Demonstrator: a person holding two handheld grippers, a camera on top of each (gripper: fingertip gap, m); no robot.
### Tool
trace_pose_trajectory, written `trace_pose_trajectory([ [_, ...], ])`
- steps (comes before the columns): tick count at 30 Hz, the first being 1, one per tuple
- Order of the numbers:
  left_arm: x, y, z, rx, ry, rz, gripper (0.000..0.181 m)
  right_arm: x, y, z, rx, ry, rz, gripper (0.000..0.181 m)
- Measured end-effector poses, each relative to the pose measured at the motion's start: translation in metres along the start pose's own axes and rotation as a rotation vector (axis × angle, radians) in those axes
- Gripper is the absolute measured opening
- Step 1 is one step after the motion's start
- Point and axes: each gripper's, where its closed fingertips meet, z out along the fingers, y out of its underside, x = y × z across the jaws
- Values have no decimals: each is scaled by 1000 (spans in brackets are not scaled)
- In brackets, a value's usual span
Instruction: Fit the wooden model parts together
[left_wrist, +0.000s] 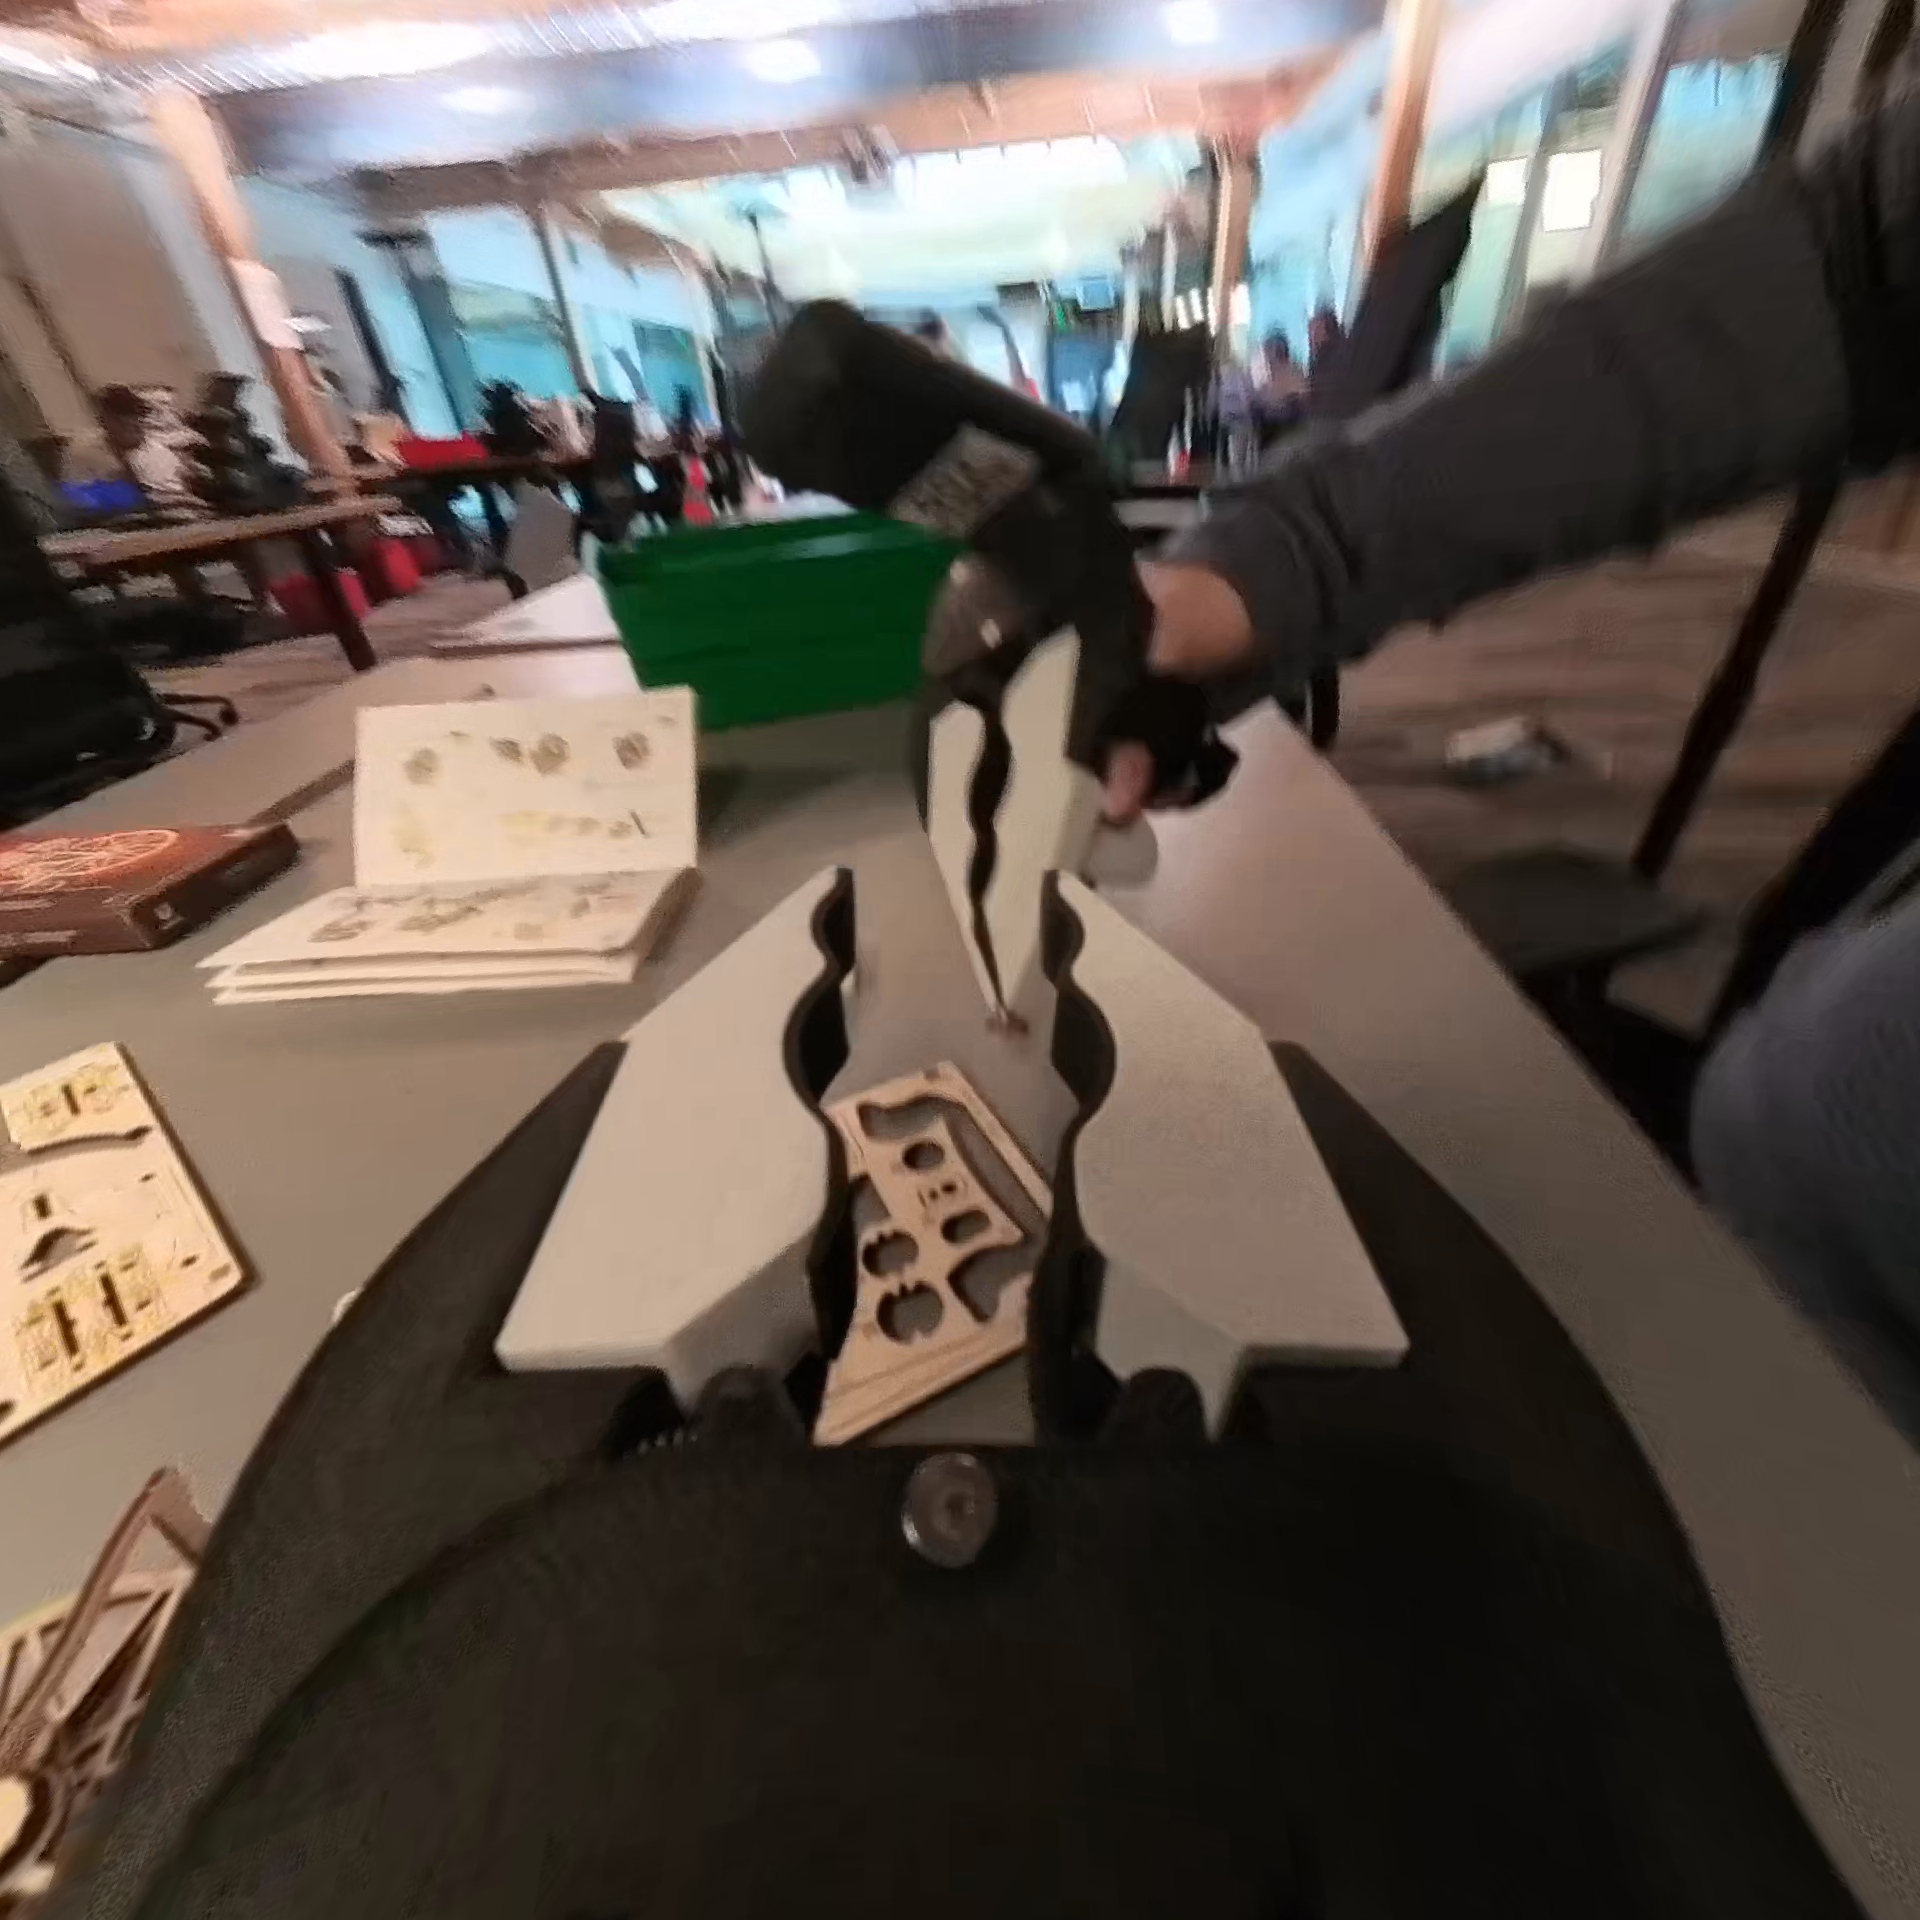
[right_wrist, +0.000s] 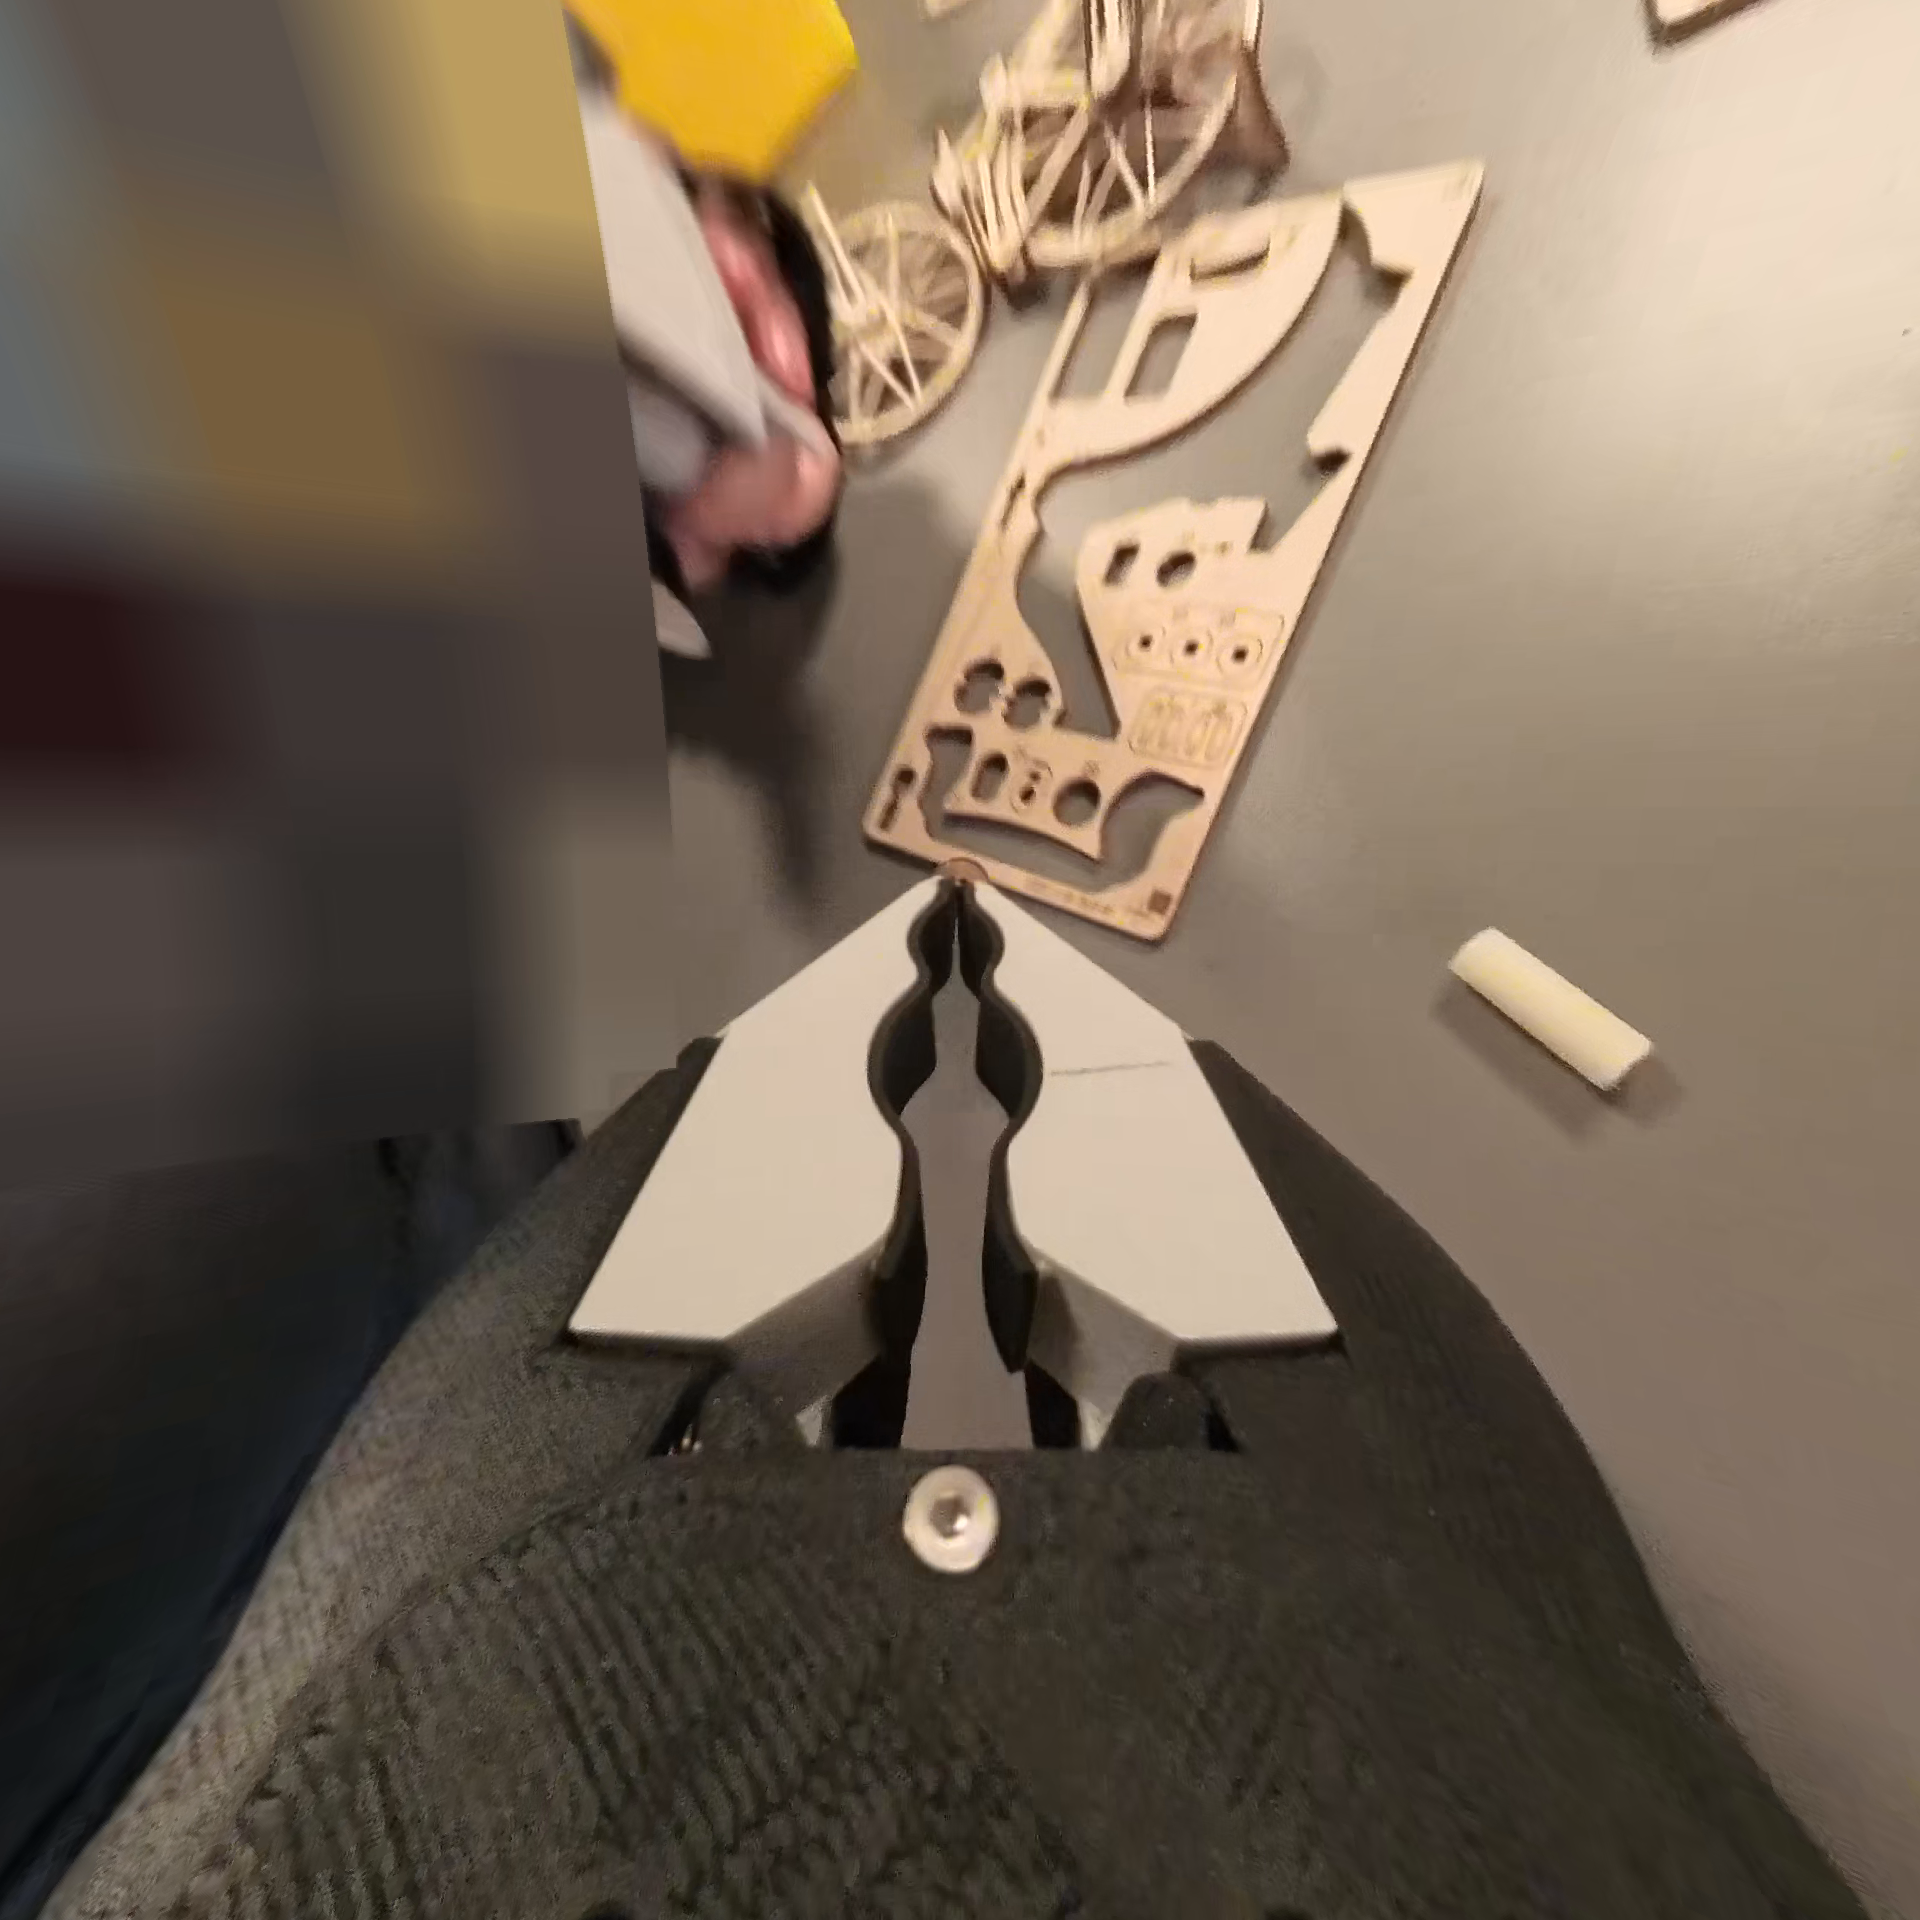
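A tiny brown wooden piece (right_wrist: 961, 871) is pinched at the very tips of the right tool (right_wrist: 958, 902), whose two grey fingers are closed together. The piece sits right at the near edge of a flat, pale wooden sheet with cut-out shapes (right_wrist: 1174, 582), which lies on the grey worktop (right_wrist: 1610, 520).

From the left wrist view, the right tool (left_wrist: 1003, 1013) points steeply down, tips low over the worktop (left_wrist: 436, 1091), just past that same wooden sheet (left_wrist: 935, 1226). A hand in a black fingerless glove (left_wrist: 1164, 717) holds its black handle from the right, with a grey sleeve (left_wrist: 1538, 499) reaching in from the upper right.

The left tool (left_wrist: 951, 914) is open and holds nothing. Its grey fingers stand wide apart, low over the wooden sheet, which shows in the gap between them.

Past the sheet in the right wrist view stands a half-built pale wooden model with spoked wheels (right_wrist: 1049, 197). A small cream block (right_wrist: 1548, 1008) lies apart to the right.

To the left in the left wrist view lie more pale wooden sheets (left_wrist: 104, 1216), an open paper booklet (left_wrist: 520, 821) and a brown box (left_wrist: 135, 883). A green plastic bin (left_wrist: 769, 613) stands farther back on the worktop.
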Motion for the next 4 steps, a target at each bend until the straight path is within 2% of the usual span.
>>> trace_pose_trajectory([
  [2, 11, 16, 6, -101, 19, 119, 40, -7, -9, -1, 121, -111, 49, 0],
  [4, 14, 18, 9, -118, -9, 207, 40, -14, -17, -3, 220, -207, 70, 0],
])
